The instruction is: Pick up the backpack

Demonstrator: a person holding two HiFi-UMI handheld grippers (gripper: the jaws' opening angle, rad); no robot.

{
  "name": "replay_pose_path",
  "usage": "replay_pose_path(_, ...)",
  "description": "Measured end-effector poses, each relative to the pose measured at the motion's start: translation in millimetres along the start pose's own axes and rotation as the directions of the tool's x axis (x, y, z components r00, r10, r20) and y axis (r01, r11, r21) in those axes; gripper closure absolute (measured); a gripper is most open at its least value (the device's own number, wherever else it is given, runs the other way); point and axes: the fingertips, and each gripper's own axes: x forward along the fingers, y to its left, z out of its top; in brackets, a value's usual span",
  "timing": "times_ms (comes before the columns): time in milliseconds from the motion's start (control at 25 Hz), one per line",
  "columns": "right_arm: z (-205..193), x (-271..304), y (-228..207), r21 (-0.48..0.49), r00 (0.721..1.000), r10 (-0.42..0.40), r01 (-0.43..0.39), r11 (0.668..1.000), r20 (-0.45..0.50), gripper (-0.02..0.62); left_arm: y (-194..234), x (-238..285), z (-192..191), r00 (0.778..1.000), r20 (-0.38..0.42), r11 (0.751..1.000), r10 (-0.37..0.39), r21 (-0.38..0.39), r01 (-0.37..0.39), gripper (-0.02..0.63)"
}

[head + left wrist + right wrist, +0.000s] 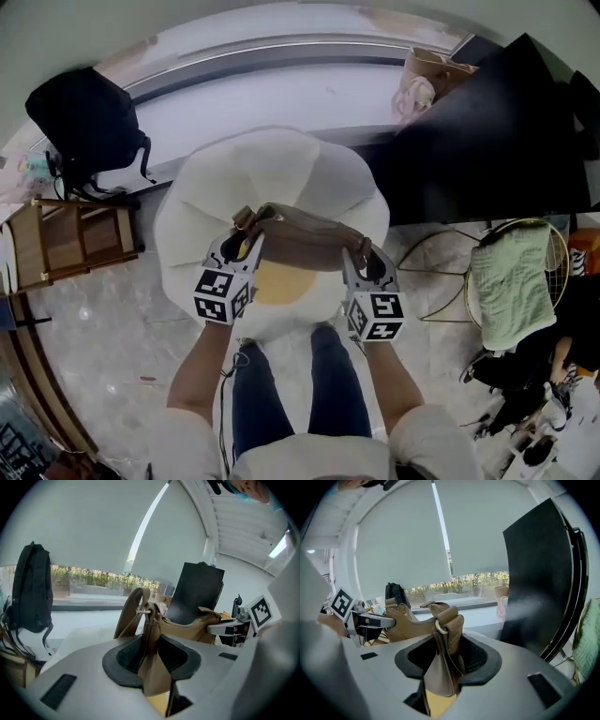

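Note:
A tan leather backpack [302, 239] hangs in the air between my two grippers, above a round white cushion [272, 173] that has a yellow patch. My left gripper [242, 247] is shut on the bag's left end, where a strap ring sits. In the left gripper view the tan leather [152, 665] is pinched between the black pads of that gripper [151, 656]. My right gripper [362, 259] is shut on the bag's right end. In the right gripper view the leather flap and ring [446, 630] stand squeezed inside that gripper [447, 657].
A black backpack [84, 122] rests over a wooden chair [70, 239] at the left. A black panel [487, 131] stands at the right, a wire basket with a green towel [516, 281] beside it. A paper bag [427, 75] sits on the window ledge.

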Motion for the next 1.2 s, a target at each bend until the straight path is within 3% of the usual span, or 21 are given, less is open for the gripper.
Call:
replay_pose_path(760, 104, -111, 23, -0.055, 0.996, 0.007, -0.002, 0.998, 0.094, 0.419, -70, -98, 96, 0.997, 0.081, 0.999, 0.008, 0.03, -0.01, 0.489)
replay_pose_path(1200, 145, -173, 36, -0.073, 0.986, 0.006, 0.006, 0.997, 0.165, 0.419, -108, -148, 134, 0.993, 0.121, 0.998, -0.002, 0.055, -0.004, 0.489)
